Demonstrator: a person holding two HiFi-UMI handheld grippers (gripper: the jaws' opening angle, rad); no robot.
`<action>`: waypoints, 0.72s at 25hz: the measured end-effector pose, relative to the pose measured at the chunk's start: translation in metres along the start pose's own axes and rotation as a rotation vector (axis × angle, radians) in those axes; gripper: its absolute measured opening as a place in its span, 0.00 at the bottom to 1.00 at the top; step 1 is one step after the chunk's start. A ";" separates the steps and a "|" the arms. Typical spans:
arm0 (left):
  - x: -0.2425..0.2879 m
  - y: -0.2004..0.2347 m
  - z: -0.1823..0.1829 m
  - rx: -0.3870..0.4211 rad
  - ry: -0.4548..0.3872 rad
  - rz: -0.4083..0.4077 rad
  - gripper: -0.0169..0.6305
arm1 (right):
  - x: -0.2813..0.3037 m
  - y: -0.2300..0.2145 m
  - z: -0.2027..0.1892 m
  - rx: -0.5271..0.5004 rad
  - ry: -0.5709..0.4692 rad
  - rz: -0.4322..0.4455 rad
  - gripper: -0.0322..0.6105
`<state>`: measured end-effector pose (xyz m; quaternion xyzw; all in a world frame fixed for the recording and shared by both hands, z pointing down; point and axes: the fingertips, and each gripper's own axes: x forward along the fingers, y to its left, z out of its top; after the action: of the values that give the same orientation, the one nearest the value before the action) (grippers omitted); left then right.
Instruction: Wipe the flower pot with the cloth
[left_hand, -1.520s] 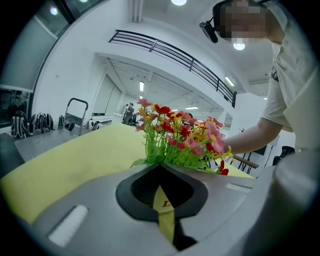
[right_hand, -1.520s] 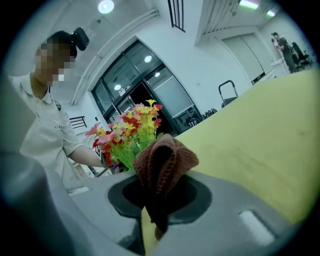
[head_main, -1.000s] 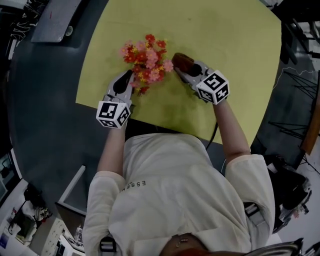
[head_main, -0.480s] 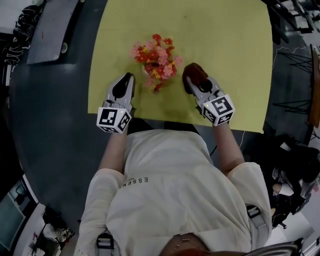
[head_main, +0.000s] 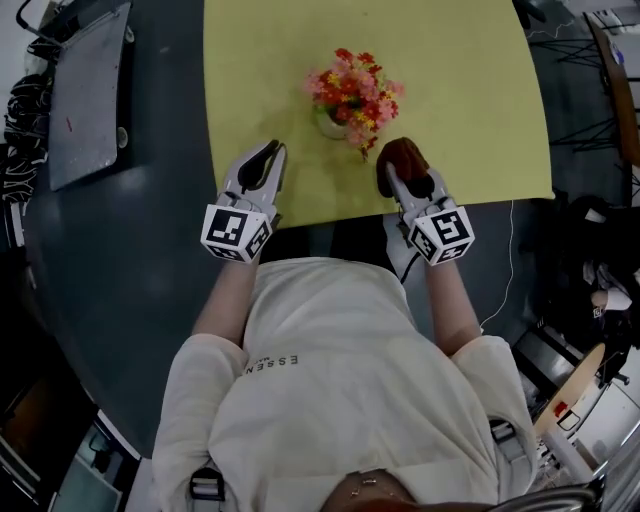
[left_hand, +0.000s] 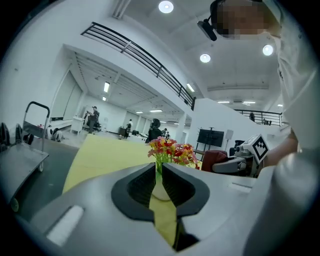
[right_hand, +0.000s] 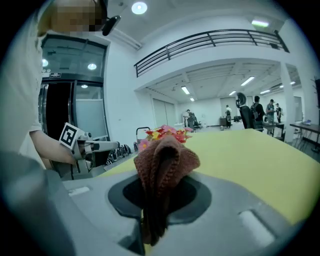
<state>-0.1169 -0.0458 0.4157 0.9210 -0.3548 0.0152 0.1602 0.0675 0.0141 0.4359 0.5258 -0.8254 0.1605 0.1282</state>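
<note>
1. One flower pot (head_main: 330, 123), upper middle of the frame.
2. One brown cloth (head_main: 403, 155).
3. Two grippers: the left gripper (head_main: 273, 150) and the right gripper (head_main: 398, 174).
4. One yellow mat (head_main: 470, 100).
5. One grey board (head_main: 85, 90), upper left.
6. One person (head_main: 330, 400), at the bottom.

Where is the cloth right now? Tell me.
The cloth is clamped between the jaws of the right gripper. In the head view it sits just right of the flower pot, over the yellow mat's near edge.
</note>
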 end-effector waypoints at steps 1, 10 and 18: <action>-0.006 0.003 0.001 0.002 0.006 -0.021 0.09 | -0.002 0.011 0.000 0.010 -0.005 -0.019 0.14; -0.024 0.017 0.001 0.004 0.015 -0.101 0.04 | 0.022 0.084 -0.007 0.002 0.033 -0.070 0.14; -0.034 0.048 0.000 0.040 0.039 -0.078 0.04 | 0.108 0.093 -0.018 -0.005 0.133 -0.205 0.14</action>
<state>-0.1736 -0.0569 0.4244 0.9367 -0.3151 0.0338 0.1492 -0.0614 -0.0312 0.4809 0.5952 -0.7575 0.1792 0.1998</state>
